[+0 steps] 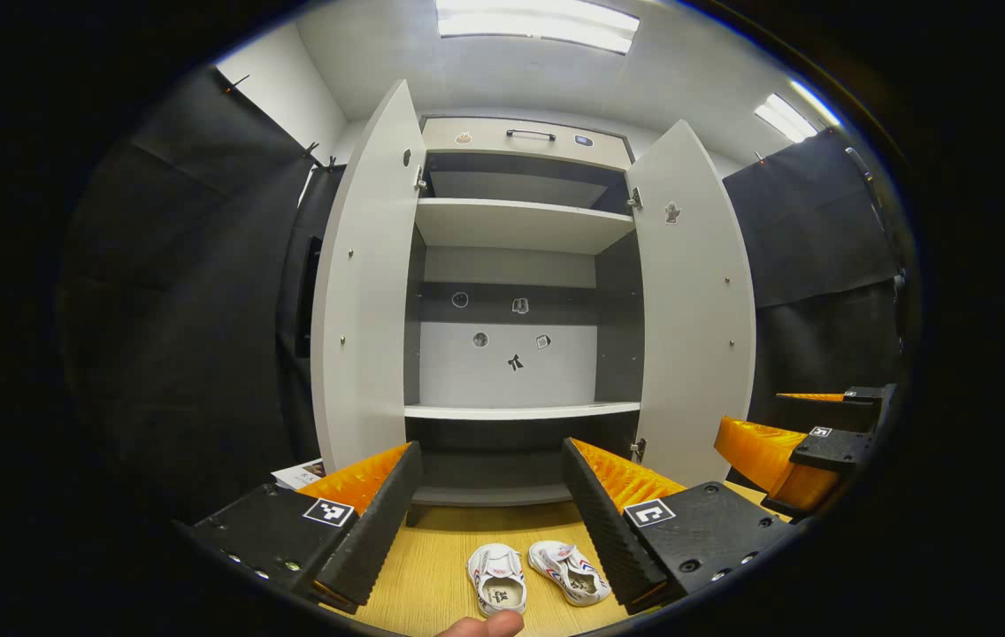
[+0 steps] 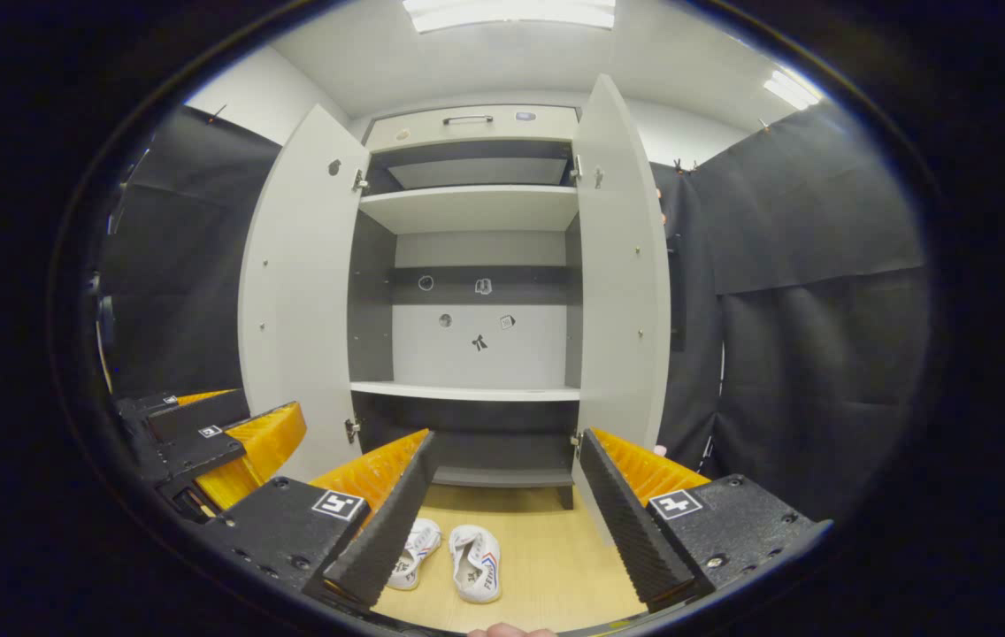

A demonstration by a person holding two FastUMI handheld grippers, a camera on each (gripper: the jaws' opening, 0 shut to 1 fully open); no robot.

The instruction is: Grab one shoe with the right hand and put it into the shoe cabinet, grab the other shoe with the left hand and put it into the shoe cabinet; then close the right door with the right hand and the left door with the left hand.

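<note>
Two white shoes lie side by side on the wooden floor in front of the shoe cabinet: one shoe (image 1: 498,577) and the other (image 1: 569,572). In the right gripper view the pair shows as a left shoe (image 2: 414,540), partly behind a finger, and a right shoe (image 2: 476,550). My left gripper (image 1: 492,447) hangs open above them and holds nothing. My right gripper (image 2: 507,438) is open too, also seen as the right gripper (image 1: 786,451) beside the left one. The cabinet's left door (image 1: 365,301) and right door (image 1: 693,301) stand wide open. Its lower shelf (image 1: 520,410) is bare.
Black cloth walls flank the cabinet on both sides. A printed sheet (image 1: 299,473) lies on the floor by the left door. A drawer with a handle (image 1: 531,134) tops the cabinet. A thumb (image 1: 485,626) shows at the bottom edge. The left gripper (image 2: 219,442) sits at the left.
</note>
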